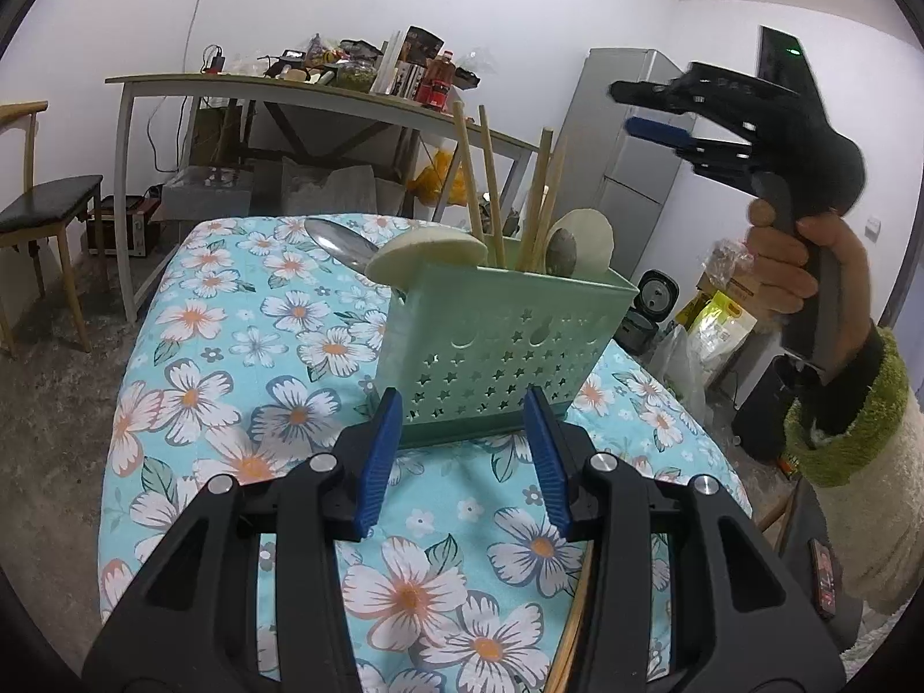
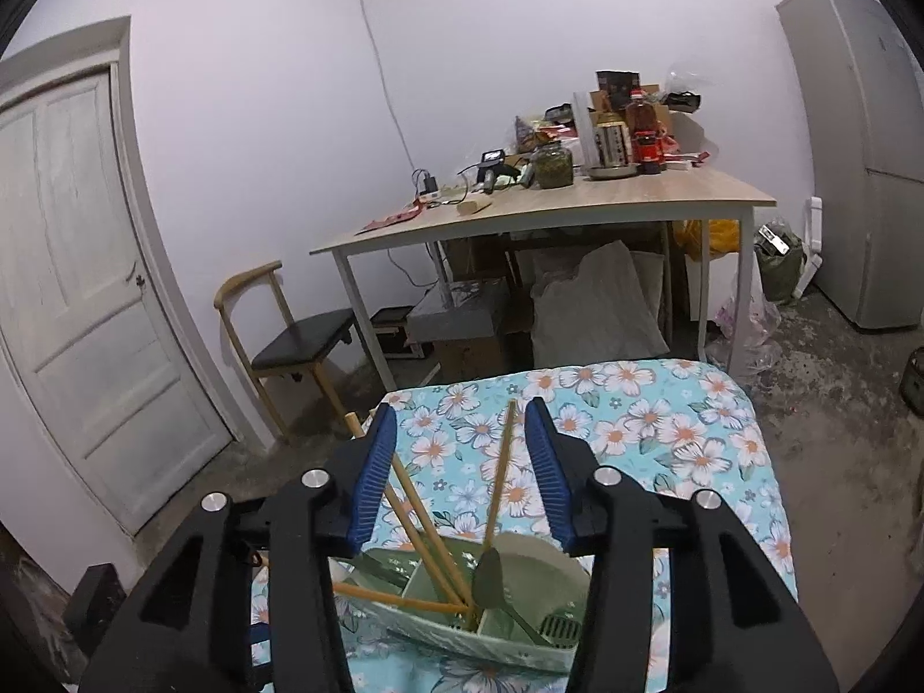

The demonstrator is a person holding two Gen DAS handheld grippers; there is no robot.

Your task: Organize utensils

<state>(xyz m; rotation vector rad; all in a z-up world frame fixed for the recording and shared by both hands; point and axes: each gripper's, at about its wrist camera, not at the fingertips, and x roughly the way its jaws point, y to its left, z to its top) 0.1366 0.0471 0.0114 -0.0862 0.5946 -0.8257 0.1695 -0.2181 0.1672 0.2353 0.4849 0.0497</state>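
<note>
Left wrist view: a mint-green perforated utensil caddy [image 1: 508,341] stands upright on a desk covered by a turquoise floral cloth [image 1: 242,358], just beyond the tips of the left gripper [image 1: 462,450]. That gripper's blue pads stand apart with nothing between them; the caddy's lower front edge shows through the gap. Out of the caddy rise several wooden chopsticks [image 1: 491,190], leaning at different angles, two pale round-headed spoons [image 1: 427,254] and a metal spoon [image 1: 341,242] tilting out over the left rim. A further chopstick [image 1: 577,606] lies on the cloth under the left gripper's right arm.

High to the right, a hand [image 1: 803,265] in a fleecy cream sleeve with a green cuff holds the right gripper [image 1: 635,110] well above the caddy, its fingers parted and empty.

Right wrist view: the right gripper [image 2: 462,462] looks down into the caddy [image 2: 462,606] from above, pads apart, clasping nothing; chopsticks [image 2: 421,520] cross the gap between them without touching the pads that I can tell. The caddy's inner dividers show, with a dark green spoon [image 2: 491,577] in one compartment.

Beyond the cloth stands a second wooden-topped table [image 2: 577,202] crowded with jars, bottles and chargers, boxes and bags beneath it, a black-seated chair [image 2: 300,341] to its left, a white door [image 2: 86,289] and a grey fridge [image 2: 866,144].
</note>
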